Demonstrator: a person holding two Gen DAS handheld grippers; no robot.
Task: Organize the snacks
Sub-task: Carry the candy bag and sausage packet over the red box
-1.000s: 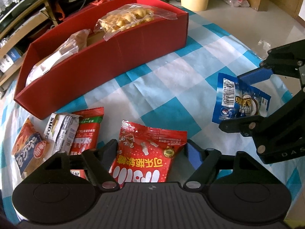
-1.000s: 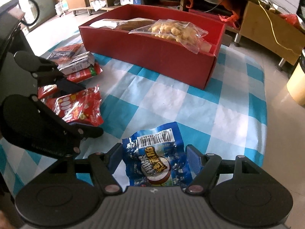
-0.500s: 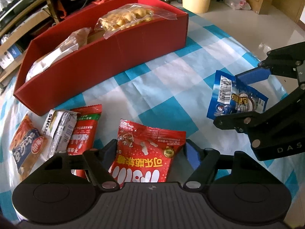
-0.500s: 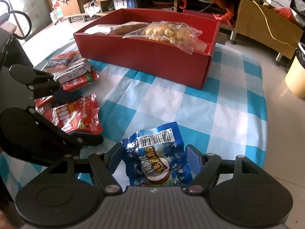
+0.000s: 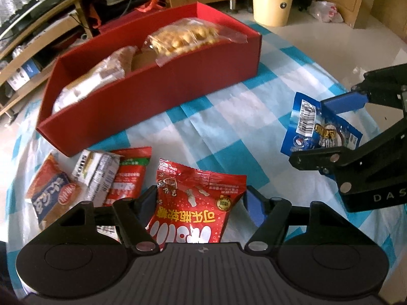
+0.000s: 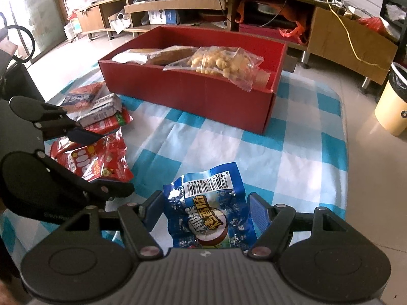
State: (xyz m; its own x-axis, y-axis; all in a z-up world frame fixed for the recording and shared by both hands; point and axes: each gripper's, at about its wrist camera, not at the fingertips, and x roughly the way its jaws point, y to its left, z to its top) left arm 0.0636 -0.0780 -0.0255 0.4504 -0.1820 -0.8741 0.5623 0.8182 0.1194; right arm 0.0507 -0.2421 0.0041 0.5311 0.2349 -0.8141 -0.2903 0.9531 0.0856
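Note:
A red candy packet (image 5: 201, 218) sits between the fingers of my left gripper (image 5: 200, 198). Its jaws are closing, and both pads touch the packet's sides. From the right wrist view the same red packet (image 6: 99, 162) looks crumpled in the left gripper (image 6: 104, 161). My right gripper (image 6: 204, 203) is shut on a blue snack packet (image 6: 211, 218), barcode end pointing away. That blue packet (image 5: 315, 132) and the right gripper (image 5: 313, 132) appear at the right of the left wrist view. A red box (image 5: 178, 86) (image 6: 203, 101) behind holds a bag of yellow puffs (image 5: 185, 38) and other packets.
Three loose packets lie left of the red packet: an orange-blue one (image 5: 51, 195), a white one (image 5: 96, 175) and a red-green one (image 5: 129, 178). The checked tablecloth (image 6: 292, 167) ends close on the right. A cream waste bin (image 6: 391, 101) stands on the floor beyond.
The left jaws have narrowed onto the red packet. Both views now look slightly more down into the red box. The blue packet stays in the right grip.

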